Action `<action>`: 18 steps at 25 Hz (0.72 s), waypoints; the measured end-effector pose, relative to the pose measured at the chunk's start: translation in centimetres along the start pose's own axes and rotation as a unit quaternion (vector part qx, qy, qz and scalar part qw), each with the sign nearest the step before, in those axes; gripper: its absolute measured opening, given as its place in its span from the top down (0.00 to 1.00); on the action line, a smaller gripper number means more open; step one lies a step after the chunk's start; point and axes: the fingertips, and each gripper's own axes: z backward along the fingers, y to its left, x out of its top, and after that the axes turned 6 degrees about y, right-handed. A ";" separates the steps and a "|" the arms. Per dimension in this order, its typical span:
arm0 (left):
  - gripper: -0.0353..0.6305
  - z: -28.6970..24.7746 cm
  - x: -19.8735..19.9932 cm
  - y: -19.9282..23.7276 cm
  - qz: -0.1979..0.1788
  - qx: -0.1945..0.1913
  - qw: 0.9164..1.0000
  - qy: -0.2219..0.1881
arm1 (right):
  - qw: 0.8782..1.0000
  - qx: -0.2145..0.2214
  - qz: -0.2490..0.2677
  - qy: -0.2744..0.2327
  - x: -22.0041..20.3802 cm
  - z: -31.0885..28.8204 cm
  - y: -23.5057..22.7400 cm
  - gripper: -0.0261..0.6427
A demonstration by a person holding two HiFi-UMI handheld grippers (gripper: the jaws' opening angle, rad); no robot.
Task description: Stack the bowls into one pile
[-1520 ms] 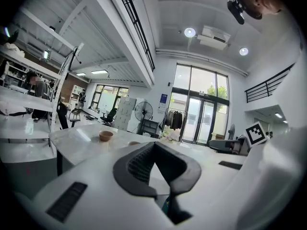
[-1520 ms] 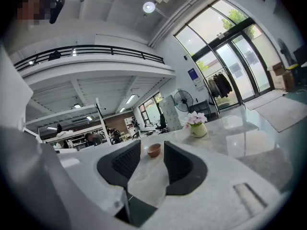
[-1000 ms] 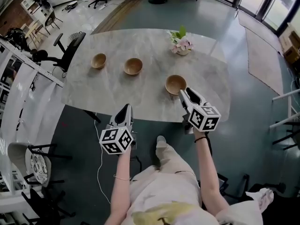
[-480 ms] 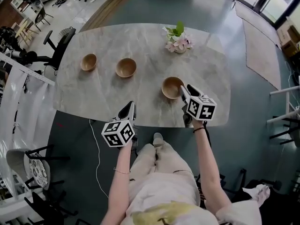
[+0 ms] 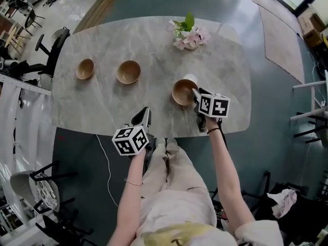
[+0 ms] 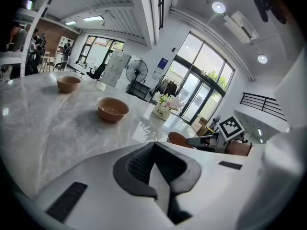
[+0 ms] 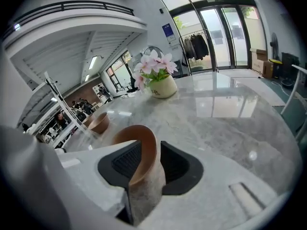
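Note:
Three wooden bowls stand on the marble table (image 5: 154, 40): a small left bowl (image 5: 84, 68), a middle bowl (image 5: 128, 72) and a right bowl (image 5: 182, 91). My right gripper (image 5: 196, 96) straddles the near rim of the right bowl (image 7: 143, 143). Its jaws are closing, with the bowl's wall between the pads and small gaps still on both sides. The bowl rests on the table. My left gripper (image 5: 145, 118) hovers over the table's front edge, open and holding nothing, well short of the middle bowl (image 6: 112, 109).
A pot of pink flowers (image 5: 188, 37) stands at the table's far side, behind the right bowl. An office chair (image 5: 54, 40) stands off the table's left end. The person's legs are below the front edge.
Both grippers have come forward and down toward the table. The right one has gone from just short of the right bowl to astride its near rim.

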 end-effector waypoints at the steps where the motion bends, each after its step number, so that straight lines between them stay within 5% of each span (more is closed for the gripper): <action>1: 0.95 -0.2 -0.2 0.0 0.002 -0.001 1.000 0.004 | 1.000 -0.004 -0.005 0.007 -0.2 -0.2 -0.2 0.78; 7: 0.95 -0.9 -0.6 0.0 0.008 -0.002 1.000 0.013 | 1.000 -0.011 -0.012 0.022 -0.7 -1.1 -0.5 0.81; 11: 0.95 -1.2 -0.6 0.0 0.014 0.000 1.000 0.011 | 0.999 -0.024 -0.008 0.024 -0.6 -1.4 -1.0 0.92; 18: 0.95 -1.1 0.1 -0.2 0.021 0.008 1.000 -0.001 | 0.999 -0.019 0.000 0.026 -0.2 -1.1 -0.9 0.92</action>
